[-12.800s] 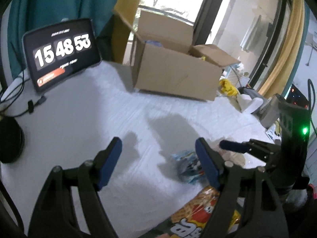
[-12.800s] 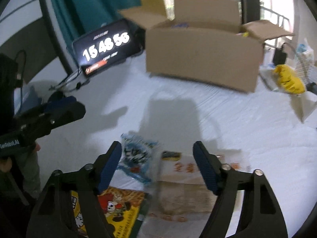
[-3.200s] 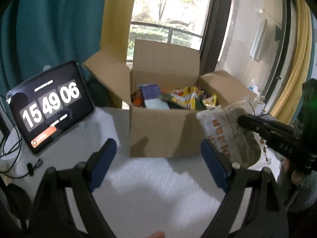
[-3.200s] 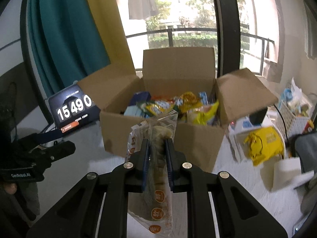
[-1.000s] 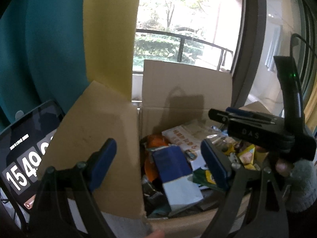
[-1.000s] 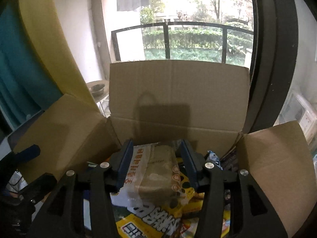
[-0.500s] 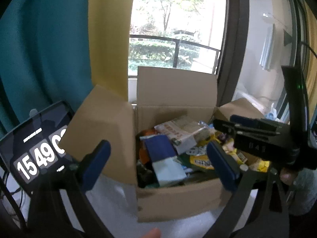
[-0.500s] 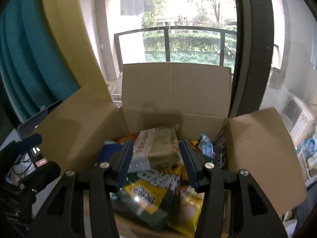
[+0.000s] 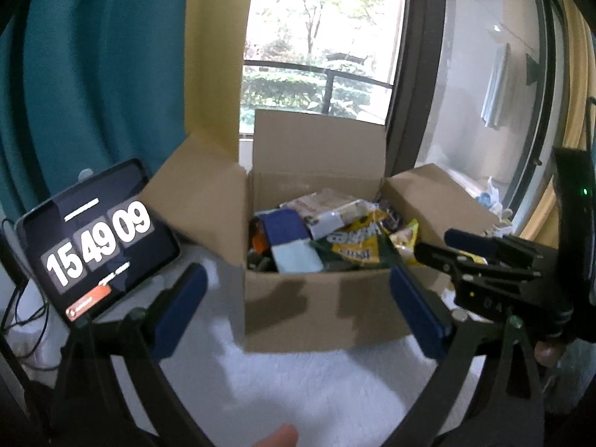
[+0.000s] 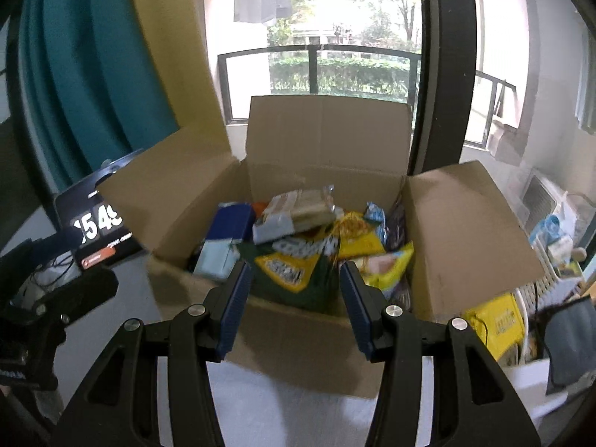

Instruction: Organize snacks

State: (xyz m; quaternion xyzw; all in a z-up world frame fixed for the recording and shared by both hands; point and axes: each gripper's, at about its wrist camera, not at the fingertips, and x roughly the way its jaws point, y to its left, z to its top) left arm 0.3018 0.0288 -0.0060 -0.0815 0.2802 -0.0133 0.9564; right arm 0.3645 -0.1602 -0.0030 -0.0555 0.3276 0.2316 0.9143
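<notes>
Open cardboard box [image 10: 305, 339] on white table, snack packets [image 10: 294, 264] heaped inside.
</notes>
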